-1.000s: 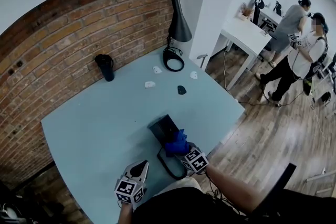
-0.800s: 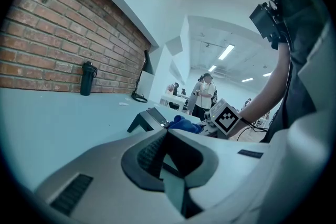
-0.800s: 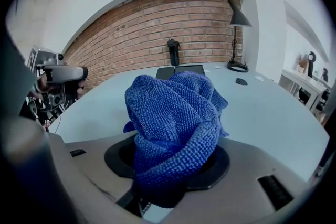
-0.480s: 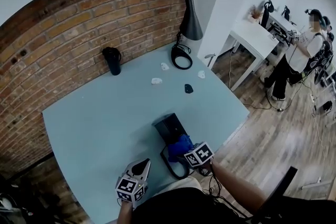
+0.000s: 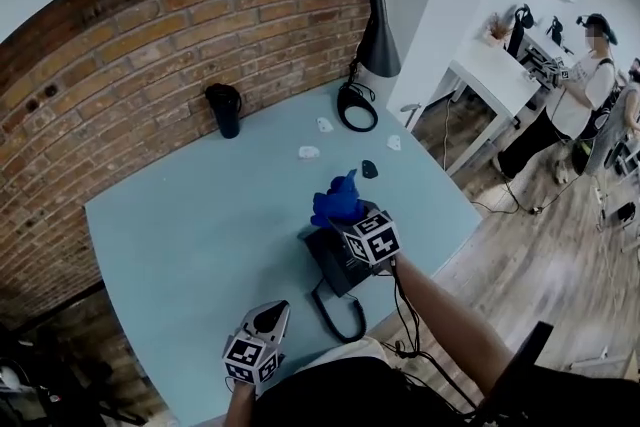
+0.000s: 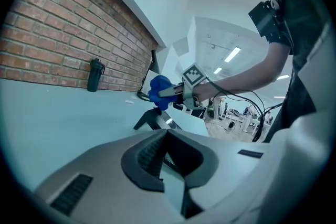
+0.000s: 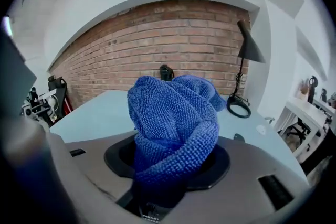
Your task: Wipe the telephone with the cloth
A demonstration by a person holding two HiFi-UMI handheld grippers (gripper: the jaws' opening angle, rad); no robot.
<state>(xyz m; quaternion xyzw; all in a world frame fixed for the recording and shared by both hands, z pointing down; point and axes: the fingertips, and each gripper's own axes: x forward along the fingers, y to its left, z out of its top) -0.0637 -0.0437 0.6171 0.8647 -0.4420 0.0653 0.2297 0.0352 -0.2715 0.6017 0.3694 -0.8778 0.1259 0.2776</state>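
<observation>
The black telephone [image 5: 333, 262] lies on the pale blue table [image 5: 180, 235] near its front edge, and its coiled cord [image 5: 340, 315] loops toward me. My right gripper [image 5: 346, 215] is lifted over the phone's far end, shut on a bunched blue cloth [image 5: 337, 199]. That cloth [image 7: 176, 123] fills the right gripper view and hides the fingertips. My left gripper [image 5: 271, 316] rests low at the table's front, left of the cord, shut and holding nothing. The left gripper view shows the cloth [image 6: 159, 91] held above the telephone [image 6: 156, 119].
A black cylinder [image 5: 225, 110] stands by the brick wall. A black lamp [image 5: 378, 30] with a ring base [image 5: 357, 110] sits at the far corner. Small white scraps [image 5: 309, 153] and a dark object [image 5: 370, 169] lie beyond the phone. People [image 5: 575, 95] stand at white desks on the right.
My right gripper has risen off the telephone's near end with the cloth and moved toward its far end, uncovering the phone. The left gripper stays put.
</observation>
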